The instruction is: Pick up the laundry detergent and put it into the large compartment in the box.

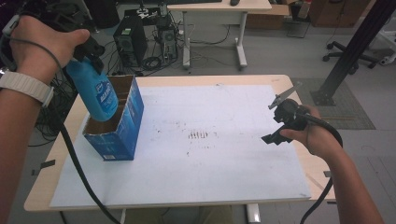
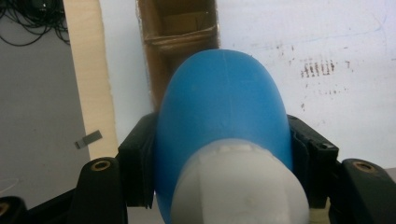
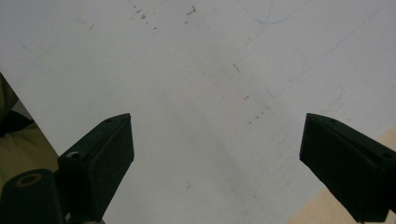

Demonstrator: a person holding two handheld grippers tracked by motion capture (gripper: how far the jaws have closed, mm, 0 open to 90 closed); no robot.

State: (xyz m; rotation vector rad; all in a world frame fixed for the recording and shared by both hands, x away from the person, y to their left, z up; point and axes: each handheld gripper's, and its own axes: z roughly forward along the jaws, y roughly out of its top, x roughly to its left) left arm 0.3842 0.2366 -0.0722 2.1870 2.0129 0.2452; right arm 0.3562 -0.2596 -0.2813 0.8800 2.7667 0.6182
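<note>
Blue bottle (image 1: 97, 95), white cap | left tongs (image 2: 219, 140) clamp its body above box (image 1: 122, 126) | right tongs (image 3: 217, 154) spread wide

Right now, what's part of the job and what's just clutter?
In play:
left gripper, shut on the blue bottle
blue carton, open, under the bottle

Lying about:
right gripper, open over the white sheet
computer tower
office chair
</note>
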